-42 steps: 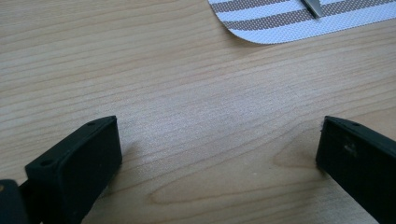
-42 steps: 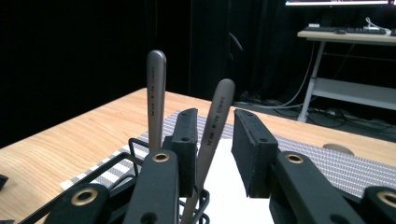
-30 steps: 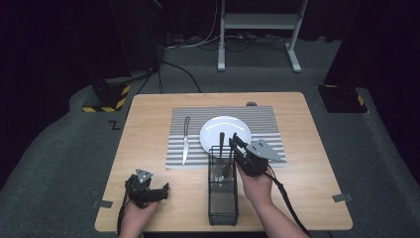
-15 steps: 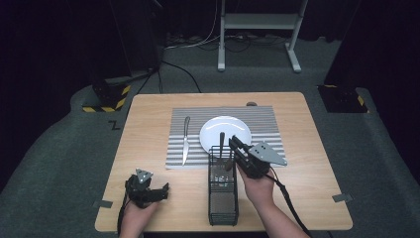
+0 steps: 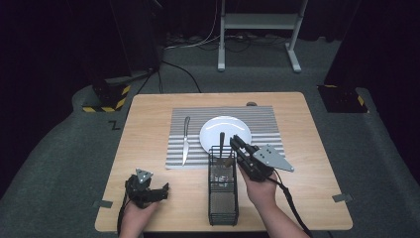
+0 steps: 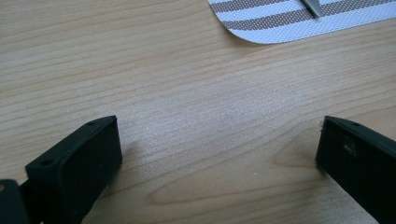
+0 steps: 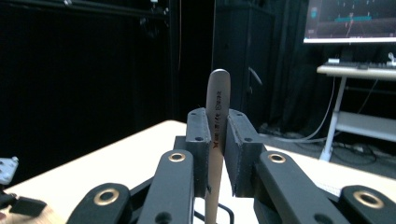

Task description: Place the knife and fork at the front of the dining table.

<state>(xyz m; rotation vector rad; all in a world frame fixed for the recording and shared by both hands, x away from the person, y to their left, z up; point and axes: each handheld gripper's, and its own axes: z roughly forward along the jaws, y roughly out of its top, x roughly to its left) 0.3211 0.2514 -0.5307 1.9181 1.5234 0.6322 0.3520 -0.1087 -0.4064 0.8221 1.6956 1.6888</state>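
While the left gripper (image 5: pixel 148 191) rests near the table's (image 5: pixel 148 119) front edge, the right gripper (image 5: pixel 236 148) nips a utensil handle (image 5: pixel 222 141) standing in the wire caddy (image 5: pixel 223 198), just in front of the plate (image 5: pixel 225 133); the knife (image 5: pixel 185 141) lies on the mat (image 5: pixel 262 119).

From the left gripper view, fingers (image 6: pixel 79 163) stand wide apart over bare wood, holding nothing.

From the right gripper view, fingers (image 7: pixel 198 140) pinch the handle (image 7: pixel 217 116) below its tip. I judge it stiff, light, slick metal; lift straight up, where room is open.
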